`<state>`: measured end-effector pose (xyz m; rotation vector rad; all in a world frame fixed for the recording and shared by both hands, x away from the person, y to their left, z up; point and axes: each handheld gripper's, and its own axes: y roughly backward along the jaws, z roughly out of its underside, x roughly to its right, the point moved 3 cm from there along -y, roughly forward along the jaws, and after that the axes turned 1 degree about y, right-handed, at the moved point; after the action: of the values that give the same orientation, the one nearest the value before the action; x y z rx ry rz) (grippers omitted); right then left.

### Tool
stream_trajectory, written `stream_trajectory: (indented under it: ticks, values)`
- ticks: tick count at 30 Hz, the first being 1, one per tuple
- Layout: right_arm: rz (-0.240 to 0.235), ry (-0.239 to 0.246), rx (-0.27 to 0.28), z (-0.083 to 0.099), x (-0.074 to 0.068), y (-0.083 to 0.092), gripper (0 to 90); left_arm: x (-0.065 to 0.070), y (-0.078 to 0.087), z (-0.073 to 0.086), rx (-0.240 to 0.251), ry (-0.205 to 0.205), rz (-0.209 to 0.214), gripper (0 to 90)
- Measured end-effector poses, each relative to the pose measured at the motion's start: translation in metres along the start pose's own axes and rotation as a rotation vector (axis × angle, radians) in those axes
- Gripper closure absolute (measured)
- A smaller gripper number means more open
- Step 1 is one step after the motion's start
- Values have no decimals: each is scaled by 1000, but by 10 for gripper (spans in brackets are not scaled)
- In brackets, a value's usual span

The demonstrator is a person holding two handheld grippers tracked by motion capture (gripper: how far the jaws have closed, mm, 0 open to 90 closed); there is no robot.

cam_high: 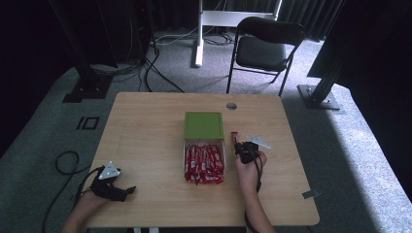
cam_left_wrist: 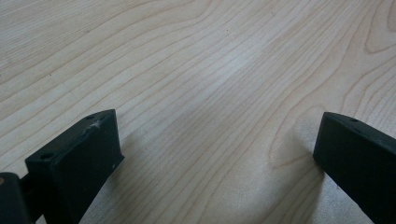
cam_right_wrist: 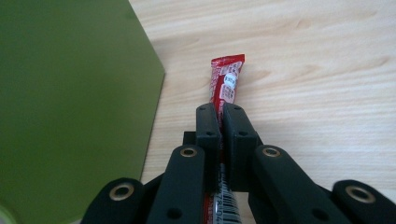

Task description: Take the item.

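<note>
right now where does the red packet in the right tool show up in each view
High view: the red packet pokes out beyond the right tool, right of the green lid.
Left gripper view: bare wooden table between that tool's open jaws; no packet here.
Right gripper view: the packet stands centre, clamped between shut jaws, lid at left.
Shared landmark: the green lid.

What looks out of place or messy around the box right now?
The red packets overfill the box, heaped unevenly and spilling over its near edge onto the table. The green lid is folded back. One red packet is apart from the pile, clamped in the right gripper.
</note>
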<state>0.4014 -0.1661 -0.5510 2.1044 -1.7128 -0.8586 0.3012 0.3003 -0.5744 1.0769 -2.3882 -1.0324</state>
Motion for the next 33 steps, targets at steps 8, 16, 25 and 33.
stream_trajectory:
  ticks: [8, 16, 25, 33]
  values:
    - [2, 8, -59, 4, 1, -8, 863, 0, 0, 0, 0, 0, 0, 16]
    - [1, 14, -97, 10, 1, -14, 856, 0, 0, 0, 0, 0, 0, 16]
    - [-16, 41, -113, 11, 0, -16, 720, 0, 0, 0, 0, 0, 0, 16]
    - [-49, 104, -39, 3, 0, -6, 453, 0, 0, 0, 0, 0, 0, 16]
